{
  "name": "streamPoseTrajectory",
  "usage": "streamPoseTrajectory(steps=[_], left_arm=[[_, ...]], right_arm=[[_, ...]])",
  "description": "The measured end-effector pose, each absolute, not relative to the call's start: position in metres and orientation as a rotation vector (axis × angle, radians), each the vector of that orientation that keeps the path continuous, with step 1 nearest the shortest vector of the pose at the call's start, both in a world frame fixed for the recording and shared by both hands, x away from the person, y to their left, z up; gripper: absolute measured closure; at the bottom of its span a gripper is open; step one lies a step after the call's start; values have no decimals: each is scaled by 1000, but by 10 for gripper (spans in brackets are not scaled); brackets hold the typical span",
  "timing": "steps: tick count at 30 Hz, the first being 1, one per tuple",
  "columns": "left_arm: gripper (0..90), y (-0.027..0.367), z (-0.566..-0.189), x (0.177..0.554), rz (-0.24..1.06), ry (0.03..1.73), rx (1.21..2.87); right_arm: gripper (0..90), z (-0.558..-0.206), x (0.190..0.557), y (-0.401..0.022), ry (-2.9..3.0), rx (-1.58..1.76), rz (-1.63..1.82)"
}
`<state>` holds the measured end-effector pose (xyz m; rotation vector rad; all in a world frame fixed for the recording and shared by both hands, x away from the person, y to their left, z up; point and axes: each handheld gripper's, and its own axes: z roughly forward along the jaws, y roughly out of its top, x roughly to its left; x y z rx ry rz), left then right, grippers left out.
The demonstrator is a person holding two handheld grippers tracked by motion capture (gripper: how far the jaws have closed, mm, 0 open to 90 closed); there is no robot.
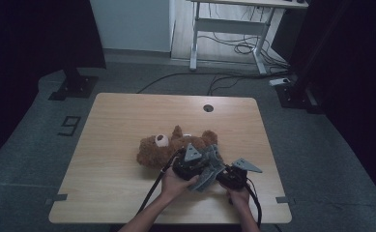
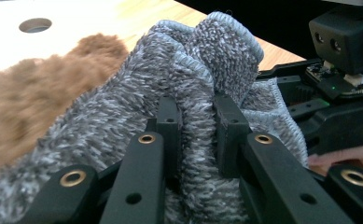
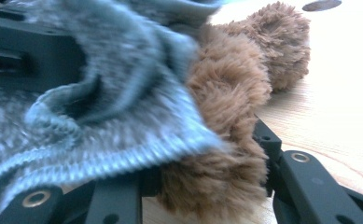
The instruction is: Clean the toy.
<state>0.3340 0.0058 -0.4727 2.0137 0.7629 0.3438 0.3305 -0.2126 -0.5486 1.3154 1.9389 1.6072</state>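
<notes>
The wooden surface (image 1: 118,145) carries a brown teddy bear (image 1: 161,147) lying near its middle, with a grey fleecy cloth (image 1: 209,162) bunched against the bear's near side. The left gripper (image 2: 195,135) has its fingers (image 2: 167,126) closed on a fold of the cloth; the right gripper (image 3: 207,186) clamps the bear's brown plush under the cloth's hemmed edge. Covering or dressing the bear looks barely begun: most of it lies bare. On the floor, a taped "9" (image 1: 69,125) is the one legible marking.

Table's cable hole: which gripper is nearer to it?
Left, narrowly. The left gripper, shut on the grey cloth, lies over the teddy bear, below the hole. The right gripper, clamping a brown plush part, sits lower, toward the near edge.
</notes>
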Motion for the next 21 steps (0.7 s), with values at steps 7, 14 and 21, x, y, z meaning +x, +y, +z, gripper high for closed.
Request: streamPoseTrajectory(steps=[7,14,21], left_arm=[[753,42,-462,328,355,801,1961],[748,96,-458,327,434,899,1879],[749,166,-469,334,412,1046,1754]], right_arm=[[578,-549,330,-214,1938,1318,1618],[579,-548,330,-215,1942,1309,1618],[578,-548,331,-216,1944,1299,1620]])
